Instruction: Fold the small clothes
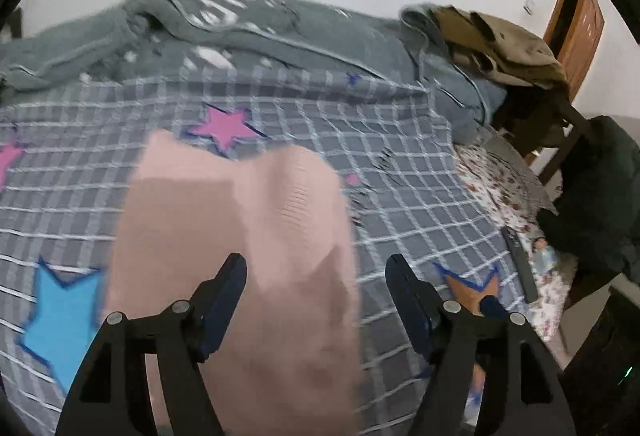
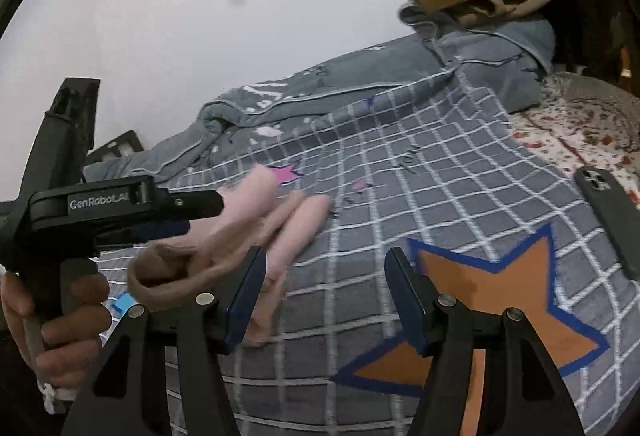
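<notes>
The pink garment [image 2: 280, 232] lies blurred on the grey checked blanket [image 1: 360, 124] of the bed, its open brownish cuff [image 2: 160, 272] nearest the left gripper [image 1: 316, 284], whose jaws gape wide around nothing. The right gripper [image 2: 325, 276] is equally wide and bare over an orange star [image 2: 500, 292]. A phone [image 2: 612, 220] sits near the blanket's right edge, and bare checked cloth lies between the garment and the rumpled quilt [image 1: 248, 32].

Sock [image 1: 240, 236] on blanket [image 1: 360, 124]; phone [image 2: 608, 216] right, quilt [image 1: 240, 24] behind.
</notes>
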A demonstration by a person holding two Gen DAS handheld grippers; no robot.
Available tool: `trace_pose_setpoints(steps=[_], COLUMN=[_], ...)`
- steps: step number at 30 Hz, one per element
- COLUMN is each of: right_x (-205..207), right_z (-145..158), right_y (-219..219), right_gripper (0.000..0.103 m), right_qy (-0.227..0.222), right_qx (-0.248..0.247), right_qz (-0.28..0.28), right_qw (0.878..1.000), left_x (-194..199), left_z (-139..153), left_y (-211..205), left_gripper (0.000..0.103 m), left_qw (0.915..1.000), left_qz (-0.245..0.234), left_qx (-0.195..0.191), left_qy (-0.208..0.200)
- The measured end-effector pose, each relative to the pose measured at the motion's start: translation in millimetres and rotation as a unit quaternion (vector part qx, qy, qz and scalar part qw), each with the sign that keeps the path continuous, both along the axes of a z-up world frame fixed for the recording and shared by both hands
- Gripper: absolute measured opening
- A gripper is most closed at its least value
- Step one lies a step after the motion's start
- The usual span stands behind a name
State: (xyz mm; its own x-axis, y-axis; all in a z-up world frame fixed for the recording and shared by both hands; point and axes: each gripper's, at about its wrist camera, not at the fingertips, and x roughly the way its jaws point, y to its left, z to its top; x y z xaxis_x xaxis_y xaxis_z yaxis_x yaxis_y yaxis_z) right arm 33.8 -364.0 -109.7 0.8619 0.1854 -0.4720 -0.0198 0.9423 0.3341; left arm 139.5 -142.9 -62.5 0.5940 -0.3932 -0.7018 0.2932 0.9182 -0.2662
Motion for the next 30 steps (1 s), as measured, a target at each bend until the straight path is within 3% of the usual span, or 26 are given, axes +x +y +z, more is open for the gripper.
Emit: trace_pose_setpoints(steps=[6,10,17,18,19,20,21,23,25,27,30], right_x=[14,26,49,51,52,53,51,34,21,24,35], right_z=[12,18,5,1,-2,-4,-3,7,10,0,-25], right_y=[39,58,91,97,102,109,113,109,90,81,86], right_gripper=[0.062,0.062,0.063,0.060,0.040,0.008,0.009,0.005,0.005,0.005,0.005], right_qy=[-0.012,-0.010,0.034,0.041,0.043,0.043,0.039,-0.010,-0.028,0.000,0.068], right_qx=[0.006,0.041,0.071,0.062,0.051,0.026,0.007,-0.031,0.010,0.026,-0.002], right_qz=[0.032,0.050,0.070,0.067,0.063,0.055,0.053,0.020,0.012,-0.005,-0.011], right_qw=[0.999,0.998,0.994,0.995,0.996,0.997,0.998,0.999,0.999,1.000,0.998], left_x=[2,-3,-9,-10,-9,-10,-12,-14,-17,-17,-14], left_z=[-7,-21,-50,-51,-53,-54,-55,-55,-54,-55,-58], left_y=[82,130,179,181,183,183,185,186,187,183,173], left_gripper=[0.071,0.071,0.071,0.071,0.071,0.071,0.071,0.071,0.071,0.071,0.071], left_qw=[0.9976,0.9949,0.9929,0.9928,0.9928,0.9929,0.9929,0.9925,0.9921,0.9932,0.9952], left_qz=[0.069,0.099,0.111,0.110,0.108,0.107,0.106,0.105,0.101,0.086,0.066], left_qx=[0.009,0.018,-0.020,-0.024,-0.029,-0.032,-0.034,-0.045,-0.060,-0.064,-0.055], left_qy=[0.001,0.008,0.040,0.041,0.042,0.042,0.042,0.043,0.043,0.046,0.048])
